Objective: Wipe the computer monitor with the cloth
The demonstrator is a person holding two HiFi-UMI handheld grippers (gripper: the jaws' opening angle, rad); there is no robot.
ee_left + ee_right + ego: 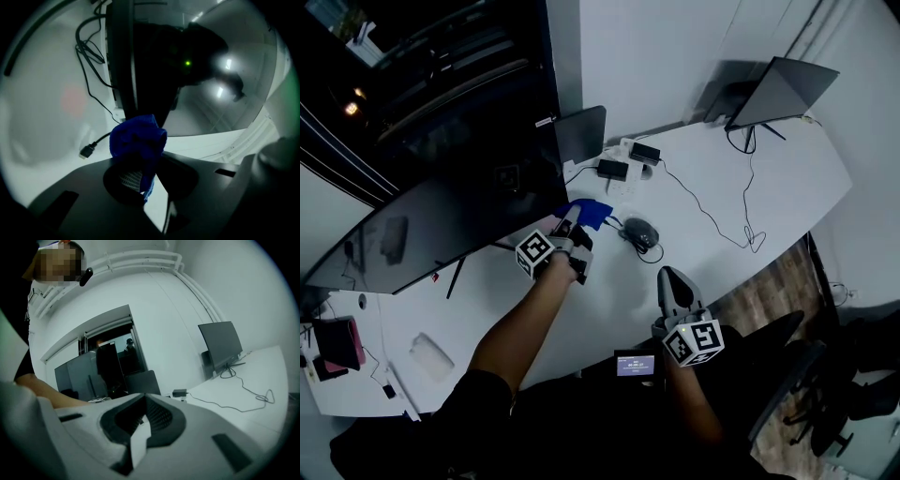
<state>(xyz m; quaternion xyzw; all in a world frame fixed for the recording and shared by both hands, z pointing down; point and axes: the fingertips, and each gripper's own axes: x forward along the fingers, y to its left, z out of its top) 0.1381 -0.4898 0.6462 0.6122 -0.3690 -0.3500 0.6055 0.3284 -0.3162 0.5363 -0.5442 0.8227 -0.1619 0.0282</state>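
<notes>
A large dark monitor (441,202) stands on the white desk (769,187) at the left. My left gripper (575,228) is shut on a blue cloth (592,214) just off the monitor's lower right corner. In the left gripper view the blue cloth (138,143) bunches between the jaws, right in front of the monitor's edge (124,56) and its dark screen (206,70). My right gripper (673,283) hovers over the desk's near edge, shut with nothing in it, well apart from the monitor. In the right gripper view the right gripper (140,427) shows its pads together.
A black mouse (639,232) lies just right of the cloth. Power bricks (614,169) and cables (712,220) cross the desk. A second monitor (783,89) stands at the far right. A small display device (636,364) sits at the near edge, a pink case (342,342) at the left.
</notes>
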